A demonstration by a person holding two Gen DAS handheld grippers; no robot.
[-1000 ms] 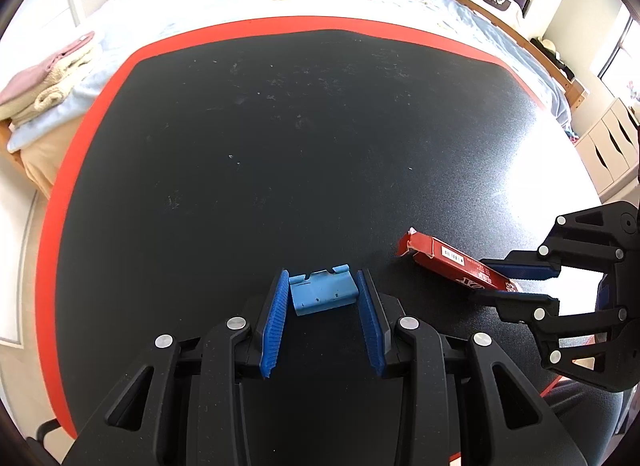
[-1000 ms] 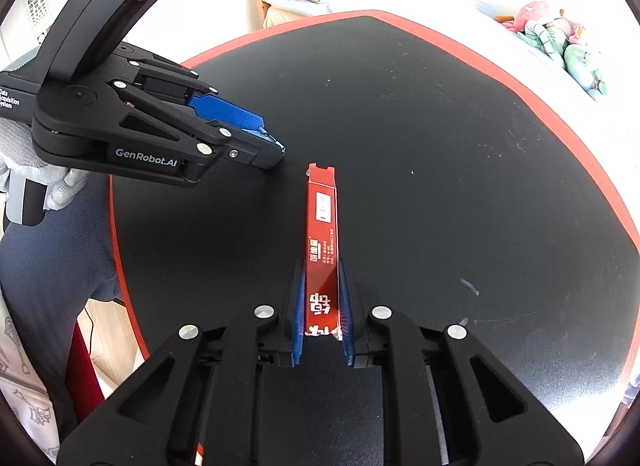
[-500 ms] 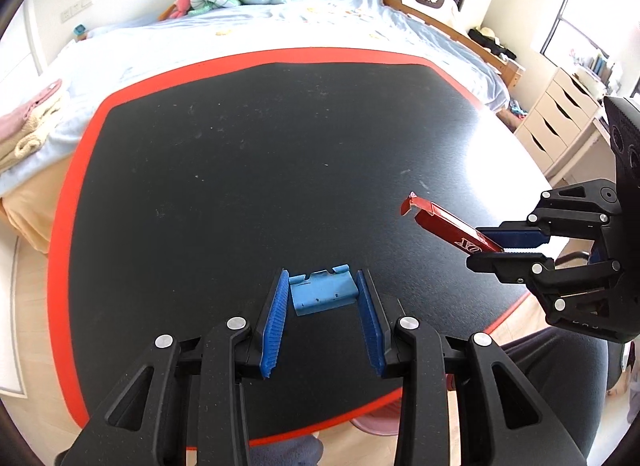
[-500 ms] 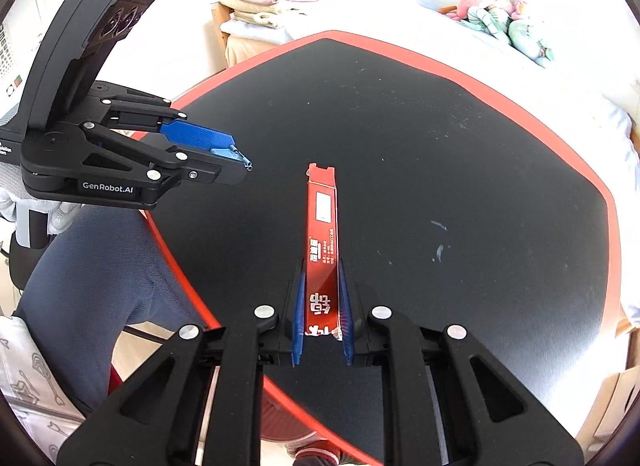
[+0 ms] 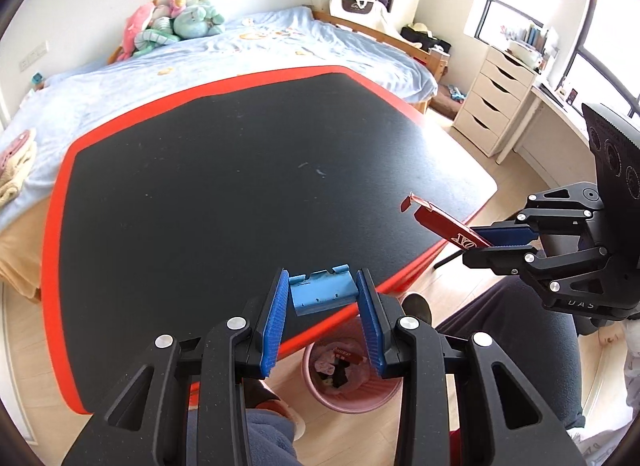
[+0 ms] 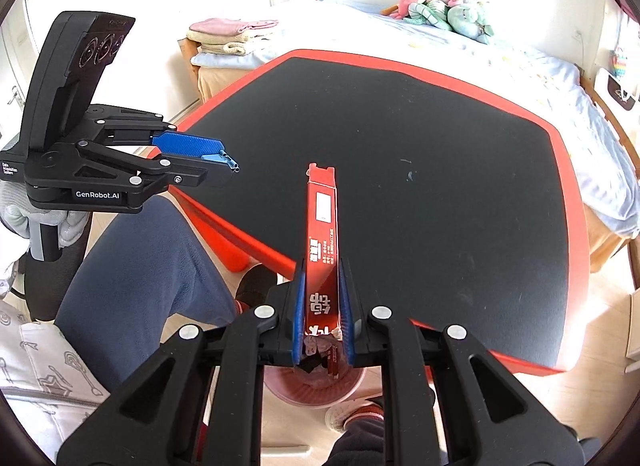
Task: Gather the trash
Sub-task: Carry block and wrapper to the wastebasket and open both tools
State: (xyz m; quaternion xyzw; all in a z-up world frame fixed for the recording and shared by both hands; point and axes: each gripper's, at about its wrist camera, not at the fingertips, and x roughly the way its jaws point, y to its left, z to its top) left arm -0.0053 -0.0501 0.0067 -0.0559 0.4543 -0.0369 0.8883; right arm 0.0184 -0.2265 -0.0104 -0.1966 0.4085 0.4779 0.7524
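Note:
My left gripper (image 5: 322,294) is shut on a small blue plastic piece (image 5: 322,289), held in the air above the table's near edge. A long flat red carton (image 6: 322,234) juts forward from my right gripper (image 6: 322,298), which is shut on its near end. In the left wrist view that carton (image 5: 444,223) and the right gripper (image 5: 496,240) hang at the right, past the table's corner. The left gripper (image 6: 216,159) shows at the left of the right wrist view. A pink waste bin (image 5: 352,390) with wrappers inside stands on the floor below both grippers; its rim (image 6: 316,390) peeks under the right gripper.
The black table with a red border (image 5: 224,185) fills the middle. A bed (image 5: 240,49) with plush toys lies behind it, white drawers (image 5: 492,105) at the right. A person's legs in dark blue trousers (image 6: 140,266) and a foot sit beside the bin.
Both grippers have lifted off the table and drawn back past its near edge with their items. The pink bin and the floor have come into view below them.

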